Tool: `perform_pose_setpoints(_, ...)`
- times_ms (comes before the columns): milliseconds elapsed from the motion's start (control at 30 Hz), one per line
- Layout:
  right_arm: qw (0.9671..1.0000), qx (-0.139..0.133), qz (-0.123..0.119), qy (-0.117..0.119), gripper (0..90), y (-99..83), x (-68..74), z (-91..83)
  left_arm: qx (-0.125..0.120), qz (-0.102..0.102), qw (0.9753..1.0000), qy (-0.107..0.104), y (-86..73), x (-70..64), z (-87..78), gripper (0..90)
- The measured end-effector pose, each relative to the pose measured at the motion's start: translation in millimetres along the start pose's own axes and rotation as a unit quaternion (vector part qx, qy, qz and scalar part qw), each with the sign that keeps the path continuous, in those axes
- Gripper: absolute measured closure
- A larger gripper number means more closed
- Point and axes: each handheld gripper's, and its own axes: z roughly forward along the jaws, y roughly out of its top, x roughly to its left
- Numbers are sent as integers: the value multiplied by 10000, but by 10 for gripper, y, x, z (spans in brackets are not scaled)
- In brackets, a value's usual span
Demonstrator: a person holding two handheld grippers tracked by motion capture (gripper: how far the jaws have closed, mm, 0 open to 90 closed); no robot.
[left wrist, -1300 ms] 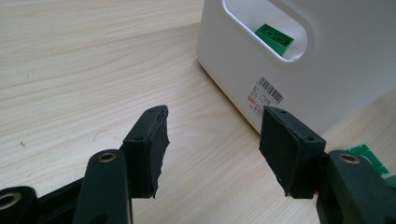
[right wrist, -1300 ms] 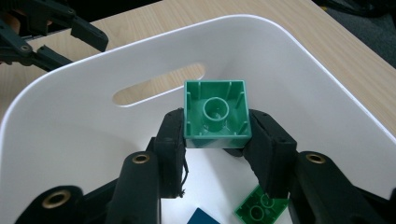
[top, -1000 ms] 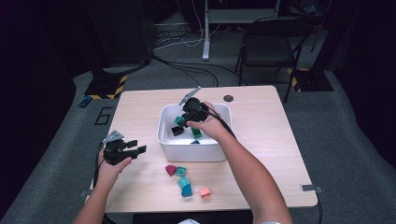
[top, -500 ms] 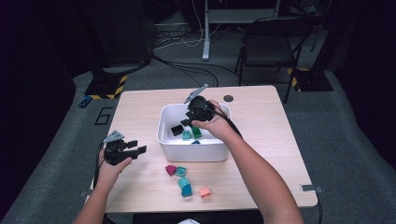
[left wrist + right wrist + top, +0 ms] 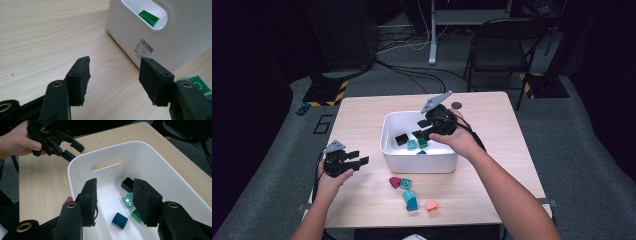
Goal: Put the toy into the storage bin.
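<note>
- Desk (image 5: 362, 120) of pale wood fills the middle of my high view, with a white bin (image 5: 419, 161) set near its centre, long side toward me.
- Right forearm reaches in from the lower right, angled up and left across the desk; the hand sits over the bin's near right corner and holds my right tool (image 5: 424, 129) above the bin's inside, jaws pointing down and left. Its grey plate sticks up at the far end.
- In the right gripper view my right tool (image 5: 115, 202) has its jaws well apart with nothing between them, hanging over the open bin.
- Left forearm comes in from the lower left; the hand holds my left tool (image 5: 357, 157) low over the desk, just left of the bin, jaws pointing right at its short wall.
- In the left gripper view my left tool (image 5: 113, 80) is spread wide and empty, over bare wood, with the bin's handle cut-out ahead of it.
- Inside the bin I see a black brick (image 5: 128, 184), a pale teal brick (image 5: 128, 200), a green brick (image 5: 137, 216) and a blue brick (image 5: 119, 220), all lying loose on the floor.
- On the desk in front of the bin lie a magenta piece (image 5: 394, 182), a teal brick (image 5: 406, 183), a blue-teal piece (image 5: 410, 200) and a small pink cube (image 5: 431, 206), near each other.
- Compared with a second ago, my right tool has lifted and pulled back toward the bin's right side; my left hand has not moved.
</note>
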Motion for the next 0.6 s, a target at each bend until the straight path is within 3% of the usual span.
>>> perform_pose_setpoints(367,9993,-191,-253,186,544,-210,357,-157,-14,-10,10000,23,-3,-18,18,416)
perform_pose_setpoints(600,9986,-276,-300,342,545,-311,489,-159,17,2,10000,2,-3,-18,12,416)
